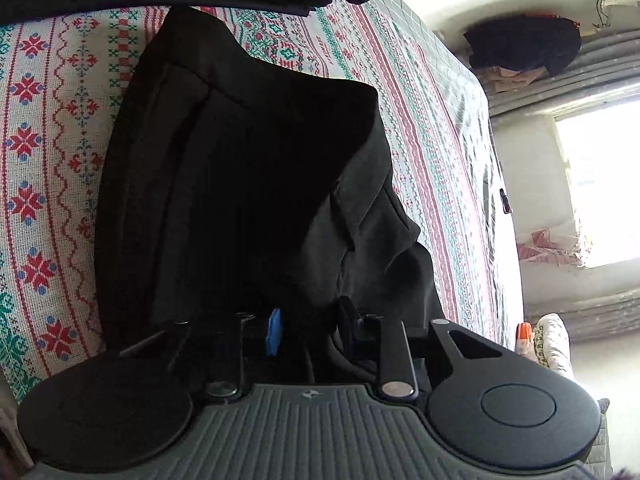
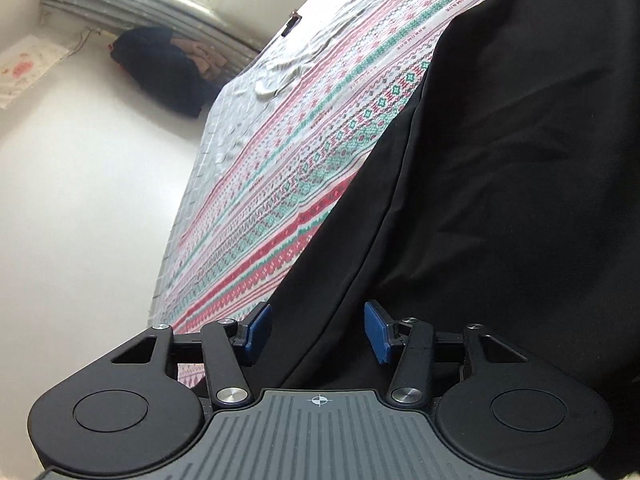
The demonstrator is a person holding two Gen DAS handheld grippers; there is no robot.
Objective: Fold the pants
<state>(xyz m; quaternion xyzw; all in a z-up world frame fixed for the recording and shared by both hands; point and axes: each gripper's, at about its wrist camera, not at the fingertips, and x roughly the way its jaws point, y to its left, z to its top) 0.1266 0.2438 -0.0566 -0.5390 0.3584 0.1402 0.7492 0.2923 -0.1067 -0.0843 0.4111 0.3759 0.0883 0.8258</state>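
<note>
Black pants (image 1: 248,184) lie spread on patterned bedspread (image 1: 48,128), bunched toward near edge. Left gripper (image 1: 310,332) closed on pants fabric at its tips; one blue pad (image 1: 275,331) visible, other buried in cloth, so grip probably firm. Right gripper (image 2: 318,332) has jaws apart, blue pads (image 2: 256,332) straddling pants edge without pressing. Dark bundle (image 2: 160,68) by wall at 10 o'clock.
</note>
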